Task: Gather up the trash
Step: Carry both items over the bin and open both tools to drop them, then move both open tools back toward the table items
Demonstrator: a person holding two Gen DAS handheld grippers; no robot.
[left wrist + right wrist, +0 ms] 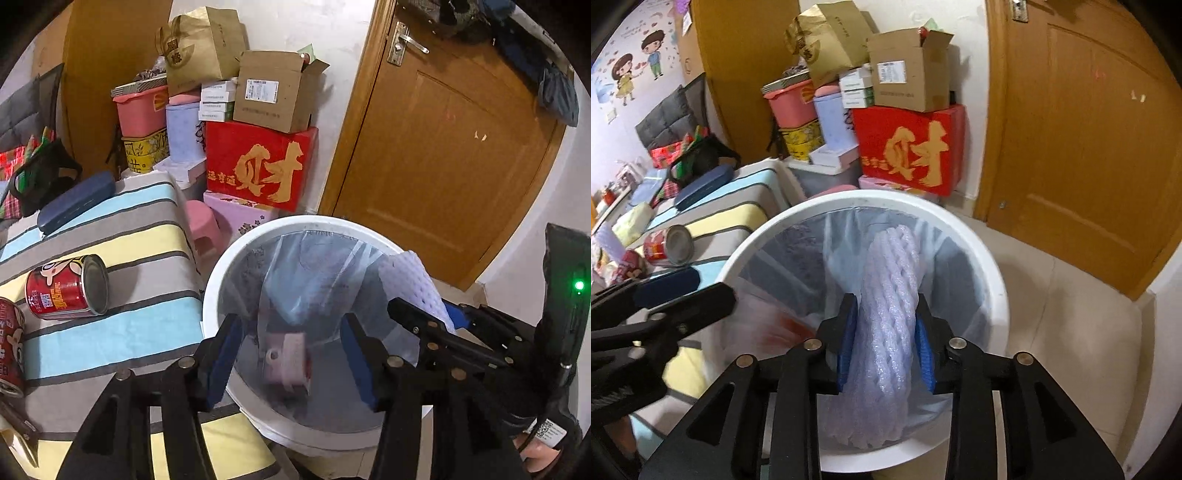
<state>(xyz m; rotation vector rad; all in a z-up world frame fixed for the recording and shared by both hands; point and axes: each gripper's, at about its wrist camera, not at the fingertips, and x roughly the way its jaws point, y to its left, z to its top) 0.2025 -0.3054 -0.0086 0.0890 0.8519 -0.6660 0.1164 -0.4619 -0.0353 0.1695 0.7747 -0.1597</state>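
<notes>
White bin (993, 273) under right claw (886, 343), foam net (886, 295) between pads.

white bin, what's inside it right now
The white bin holds a clear liner bag and a blurred pinkish box. The bottom beneath them is hidden.

A red box with gold lettering (258, 162) sits at twelve o'clock, carrying an open cardboard box (273, 92). A pink tub (140, 110) stands at eleven o'clock. A wooden door (443, 155) fills two o'clock. On the striped desk cover (122, 236), a dark blue case (75, 206) lies at ten o'clock.
</notes>
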